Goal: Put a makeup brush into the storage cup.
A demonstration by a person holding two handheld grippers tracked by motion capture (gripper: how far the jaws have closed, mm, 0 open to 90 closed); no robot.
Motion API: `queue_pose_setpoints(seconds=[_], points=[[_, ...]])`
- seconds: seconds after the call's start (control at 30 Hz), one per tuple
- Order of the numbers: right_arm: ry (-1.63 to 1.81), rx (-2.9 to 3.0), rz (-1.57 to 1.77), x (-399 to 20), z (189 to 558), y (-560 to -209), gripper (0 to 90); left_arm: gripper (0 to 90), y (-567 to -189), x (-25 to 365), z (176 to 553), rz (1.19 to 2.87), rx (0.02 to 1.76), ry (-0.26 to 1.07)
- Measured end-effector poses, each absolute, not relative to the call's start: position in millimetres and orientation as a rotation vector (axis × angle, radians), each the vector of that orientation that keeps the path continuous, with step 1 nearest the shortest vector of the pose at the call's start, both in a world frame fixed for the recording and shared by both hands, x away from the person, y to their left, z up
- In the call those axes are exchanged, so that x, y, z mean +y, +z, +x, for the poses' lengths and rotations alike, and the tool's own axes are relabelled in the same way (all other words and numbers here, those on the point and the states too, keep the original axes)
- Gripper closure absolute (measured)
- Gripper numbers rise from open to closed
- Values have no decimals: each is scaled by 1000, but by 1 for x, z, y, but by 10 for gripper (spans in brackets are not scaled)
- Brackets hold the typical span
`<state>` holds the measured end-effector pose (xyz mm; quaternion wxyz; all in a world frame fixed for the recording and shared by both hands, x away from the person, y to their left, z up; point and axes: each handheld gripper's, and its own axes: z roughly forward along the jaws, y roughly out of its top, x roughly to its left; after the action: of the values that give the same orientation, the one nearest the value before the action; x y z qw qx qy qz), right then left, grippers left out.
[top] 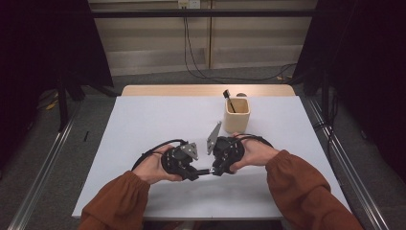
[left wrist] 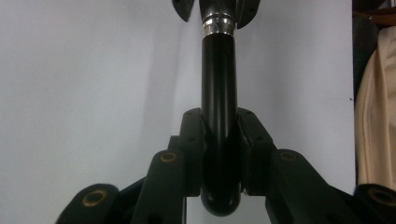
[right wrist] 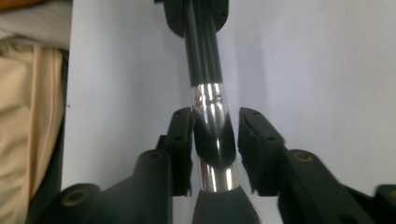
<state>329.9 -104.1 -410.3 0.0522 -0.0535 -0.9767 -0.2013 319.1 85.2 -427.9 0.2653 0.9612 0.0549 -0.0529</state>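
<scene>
Toward table's far right stands beige square cup point(top: 237, 117), dark pen-like stick leaning inside. Near front edge, white tabletop point(top: 143, 124) bare to left and ahead, plenty of room. Between both hands, glossy black pen point(left wrist: 218, 116) held level just above table. Left gripper point(top: 191, 173) clamped on pen's rounded black end, pads pressing both sides. Right gripper point(top: 216, 171) straddles chrome-banded end point(right wrist: 210, 100); one pad touches, other stands clear. Grippers nearly tip to tip.
</scene>
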Motion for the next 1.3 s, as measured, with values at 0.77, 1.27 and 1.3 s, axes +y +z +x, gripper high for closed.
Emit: queue_pose_setpoints(seconds=[0.77, 1.27, 1.3], points=[[-795, -3015, -442, -134, 327, -403, 97, 744, -429, 104, 320, 2526, 268, -163], [-920, -2963, -584, -163, 319, -409, 32, 745, -429, 127, 320, 2453, 355, -148], [-931, -2958, -575, -164, 318, -410, 33, 745, -429, 130, 321, 2458, 354, -141]])
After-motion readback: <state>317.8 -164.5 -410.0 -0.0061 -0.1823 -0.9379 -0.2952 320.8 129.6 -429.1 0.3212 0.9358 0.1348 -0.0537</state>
